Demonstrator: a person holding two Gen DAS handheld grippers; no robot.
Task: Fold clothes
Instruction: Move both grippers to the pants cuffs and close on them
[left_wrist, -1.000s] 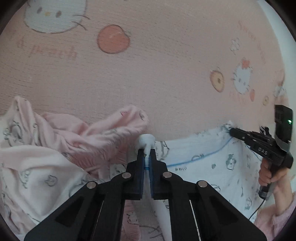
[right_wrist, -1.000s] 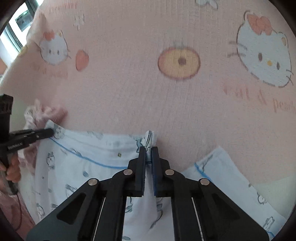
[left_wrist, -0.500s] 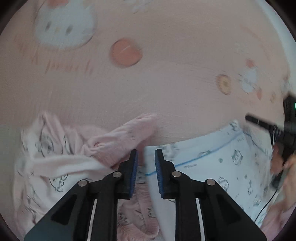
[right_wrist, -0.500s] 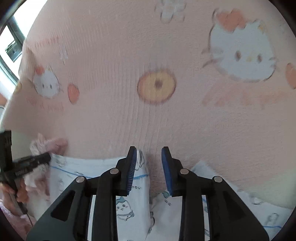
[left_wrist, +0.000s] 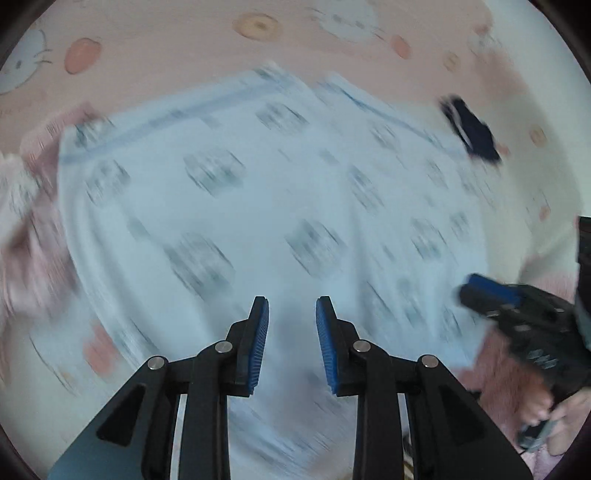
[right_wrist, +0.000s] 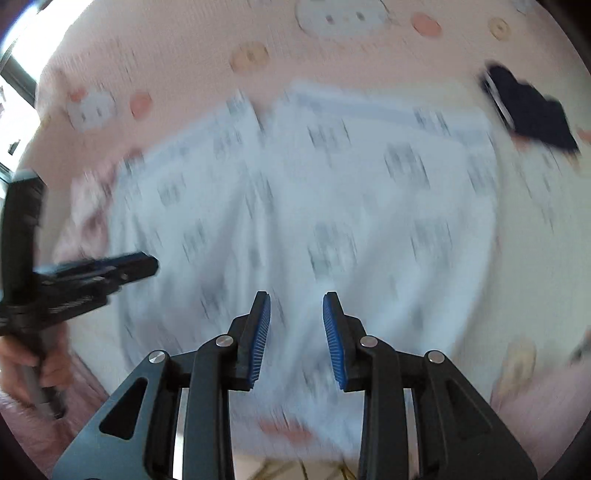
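A pale blue garment (left_wrist: 258, 192) with small dark prints lies spread flat on a pink cartoon-cat bedsheet (left_wrist: 166, 55). Both views are blurred by motion. My left gripper (left_wrist: 291, 321) hovers over the garment's near part, open, with nothing between its blue pads. My right gripper (right_wrist: 296, 321) is also open and empty above the same garment (right_wrist: 351, 206). Each gripper shows in the other's view: the right gripper (left_wrist: 467, 288) at the garment's right edge, the left gripper (right_wrist: 153, 264) at its left edge, each held in a hand.
A crumpled pink garment (left_wrist: 26, 221) lies against the blue one's left edge, also in the right wrist view as the pink garment (right_wrist: 88, 192). A small dark item (left_wrist: 472, 129) rests on the sheet beyond the far right corner, the same dark item (right_wrist: 528, 110).
Both grippers let go of the blue garment's far edge, opened, and drew back fast toward its near side. The garment now lies flat below them.
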